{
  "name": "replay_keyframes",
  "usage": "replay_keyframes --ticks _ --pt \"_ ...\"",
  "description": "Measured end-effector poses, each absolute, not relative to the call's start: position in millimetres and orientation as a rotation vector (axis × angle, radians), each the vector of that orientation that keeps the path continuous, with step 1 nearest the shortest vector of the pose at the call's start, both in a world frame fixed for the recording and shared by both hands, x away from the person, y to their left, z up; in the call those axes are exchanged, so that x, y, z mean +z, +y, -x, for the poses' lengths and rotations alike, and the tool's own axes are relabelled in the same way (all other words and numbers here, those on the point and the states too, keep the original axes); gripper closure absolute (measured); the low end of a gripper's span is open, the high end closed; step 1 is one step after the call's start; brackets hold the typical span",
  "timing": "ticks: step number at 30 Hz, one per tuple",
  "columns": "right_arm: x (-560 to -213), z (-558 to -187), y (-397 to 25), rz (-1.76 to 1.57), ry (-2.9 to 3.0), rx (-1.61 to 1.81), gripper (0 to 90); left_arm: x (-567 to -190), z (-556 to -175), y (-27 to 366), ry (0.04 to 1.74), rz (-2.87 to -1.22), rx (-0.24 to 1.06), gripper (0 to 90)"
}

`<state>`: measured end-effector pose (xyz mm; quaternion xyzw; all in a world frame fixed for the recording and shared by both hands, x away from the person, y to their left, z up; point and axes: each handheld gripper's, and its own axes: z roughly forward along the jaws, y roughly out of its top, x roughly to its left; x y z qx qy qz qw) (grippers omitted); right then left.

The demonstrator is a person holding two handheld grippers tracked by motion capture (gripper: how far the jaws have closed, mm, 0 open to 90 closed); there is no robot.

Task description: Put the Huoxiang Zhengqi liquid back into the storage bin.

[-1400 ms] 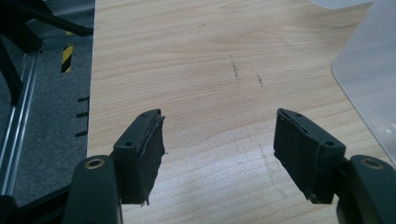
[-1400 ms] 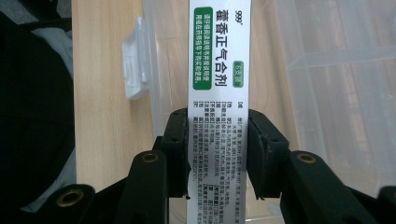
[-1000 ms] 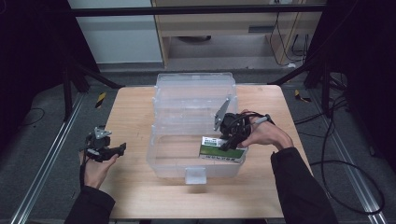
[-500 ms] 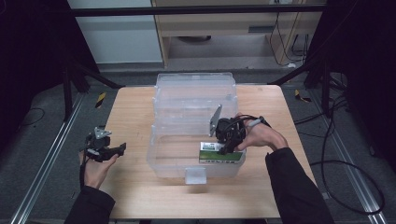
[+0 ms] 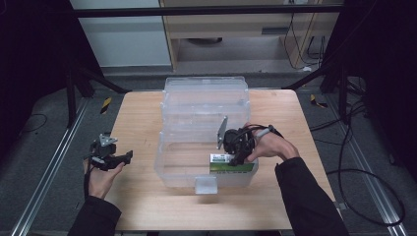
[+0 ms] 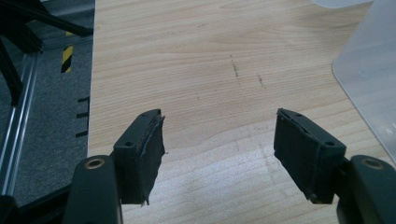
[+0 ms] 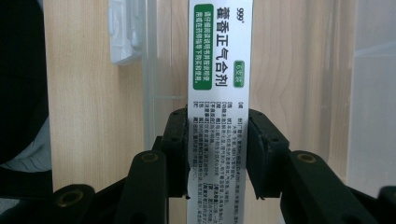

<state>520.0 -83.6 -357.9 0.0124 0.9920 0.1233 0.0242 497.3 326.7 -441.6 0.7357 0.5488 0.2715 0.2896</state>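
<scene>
A white and green medicine box (image 5: 232,164) lies low in the front right of a clear plastic bin (image 5: 169,164). My right gripper (image 5: 236,155) reaches into the bin from the right and is shut on this box. In the right gripper view the long box (image 7: 219,60) runs up between the two jaws, which press on its sides. My left gripper (image 5: 127,157) is held over the table's left part, away from the bin. Its jaws stand wide apart over bare wood, and the left gripper (image 6: 219,133) holds nothing.
The bin's clear lid (image 5: 205,93) lies folded back behind it, and a latch tab (image 5: 206,184) juts from the front wall. The wooden table (image 5: 137,118) has its left edge close to my left hand. A corner of the bin (image 6: 369,70) shows in the left gripper view.
My right gripper has moved a little left and toward the bin's front, taking the medicine box lower into the bin. The left gripper has stayed put.
</scene>
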Motion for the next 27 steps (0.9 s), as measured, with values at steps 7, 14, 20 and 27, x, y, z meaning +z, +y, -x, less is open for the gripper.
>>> replay_keyframes --ticks 7,14,20,27 --pt "-367 -519 -84 -0.034 3.078 0.389 63.7 -442 -498 326 1.461 -1.968 0.722 32.3" --pt "-374 -519 -81 -0.024 3.080 0.358 63.7 -442 -498 326 1.461 -1.967 0.723 32.3" --pt "-379 -518 -81 -0.019 3.078 0.352 63.5 -442 -498 326 1.461 -1.968 0.723 32.3" --pt "-387 -518 -81 -0.037 3.080 0.346 63.4 -443 -498 325 1.463 -1.973 0.722 32.3"
